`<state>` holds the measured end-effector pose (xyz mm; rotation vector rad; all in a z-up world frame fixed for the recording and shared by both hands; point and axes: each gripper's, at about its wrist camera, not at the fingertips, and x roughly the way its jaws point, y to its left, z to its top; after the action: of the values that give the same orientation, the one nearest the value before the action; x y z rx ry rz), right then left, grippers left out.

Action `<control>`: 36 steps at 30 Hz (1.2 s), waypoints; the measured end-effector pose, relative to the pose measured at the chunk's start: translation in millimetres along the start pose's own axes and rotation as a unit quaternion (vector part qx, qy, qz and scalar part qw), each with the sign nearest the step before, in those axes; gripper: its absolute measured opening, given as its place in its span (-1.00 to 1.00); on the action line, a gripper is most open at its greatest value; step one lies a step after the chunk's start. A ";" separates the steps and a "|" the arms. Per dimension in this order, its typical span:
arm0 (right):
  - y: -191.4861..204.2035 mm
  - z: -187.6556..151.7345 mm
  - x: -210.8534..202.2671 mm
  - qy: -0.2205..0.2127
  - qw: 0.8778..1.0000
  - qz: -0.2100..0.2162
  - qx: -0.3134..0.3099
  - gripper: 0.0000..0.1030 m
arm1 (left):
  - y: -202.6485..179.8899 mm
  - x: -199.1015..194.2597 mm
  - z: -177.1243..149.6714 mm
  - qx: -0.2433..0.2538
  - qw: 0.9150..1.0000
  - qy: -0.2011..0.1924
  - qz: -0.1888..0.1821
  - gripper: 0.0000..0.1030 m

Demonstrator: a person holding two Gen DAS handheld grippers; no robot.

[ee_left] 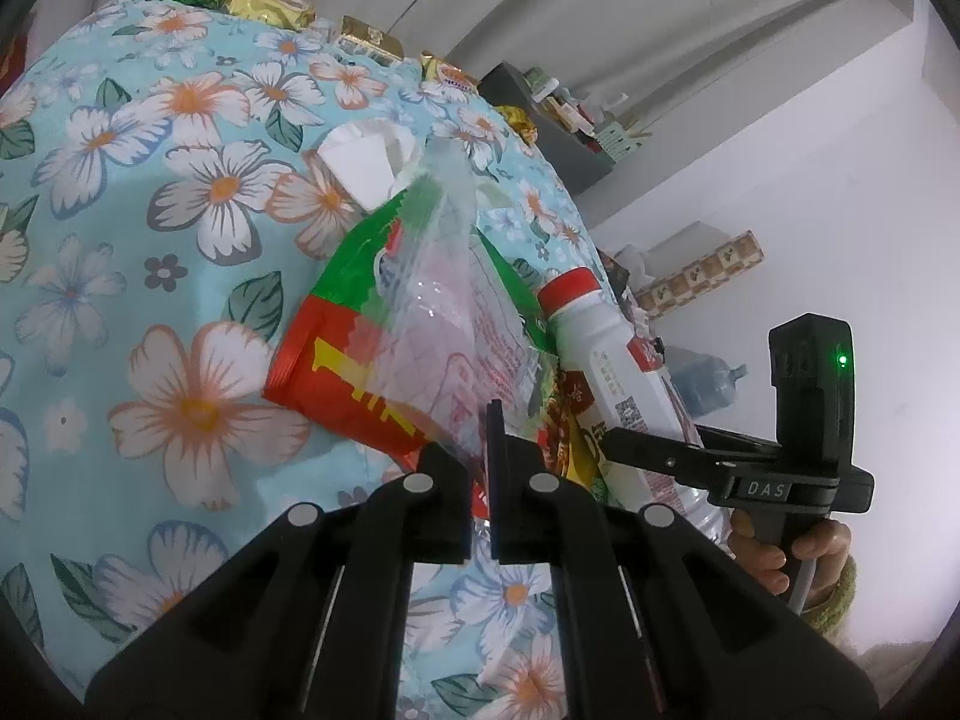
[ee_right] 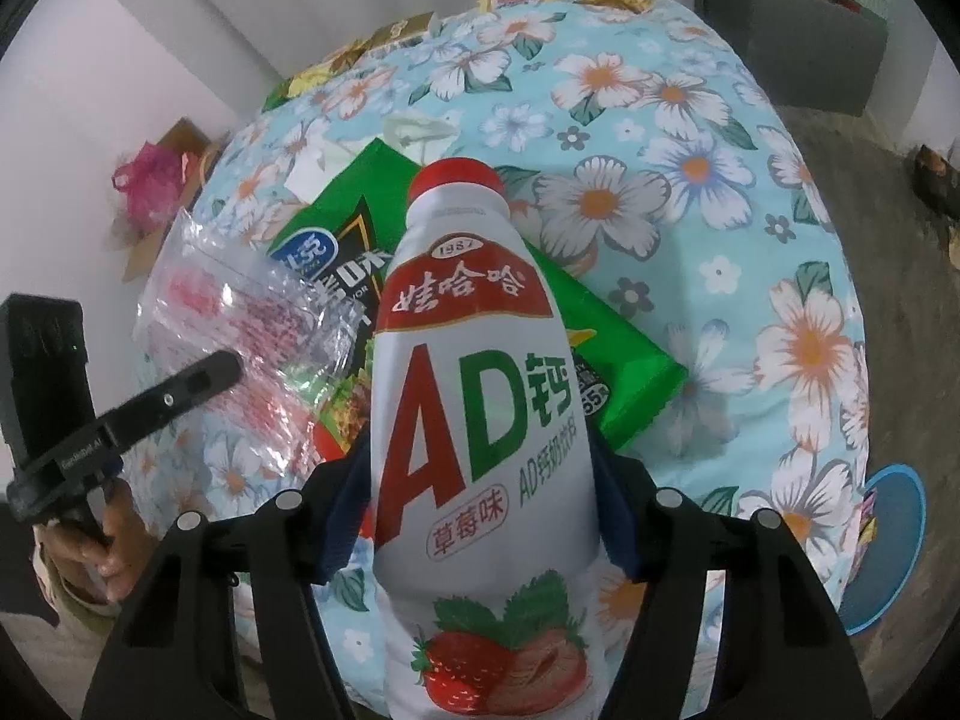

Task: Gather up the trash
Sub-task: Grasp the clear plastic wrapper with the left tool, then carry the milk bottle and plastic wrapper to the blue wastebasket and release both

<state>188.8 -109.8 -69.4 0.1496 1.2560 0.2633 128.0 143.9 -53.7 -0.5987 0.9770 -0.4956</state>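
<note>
White plastic red-capped milk bottle: clamped in right tongs, above the floral-clothed desk. Clear crinkled plastic bag: pinched in closed left tongs, at bottle's nine o'clock.

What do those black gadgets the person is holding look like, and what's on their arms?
Both are matte black plastic tools. The left gripper has two flat fingers on hinged bars with round silver pins. The right gripper looks alike, with dark blue pads. Its handle carries "DAS" lettering, a boxy block with a green light and a grey cable. A green knitted cuff shows.
</note>
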 end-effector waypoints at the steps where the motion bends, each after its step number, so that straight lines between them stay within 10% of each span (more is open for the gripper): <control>1: -0.7 -0.8 -2.2 -0.004 1.000 0.004 0.003 0.22 | -0.2 -1.3 -0.4 0.000 1.000 -0.001 -0.001 -0.97; 36: -20.3 -34.5 -93.6 -0.116 0.990 0.056 0.060 0.21 | -64.3 -37.3 0.2 0.059 0.996 -0.044 -0.043 -1.00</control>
<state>131.7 -156.4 0.8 0.3460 1.0341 0.2589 102.8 120.4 12.1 -0.5545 0.8345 -0.5948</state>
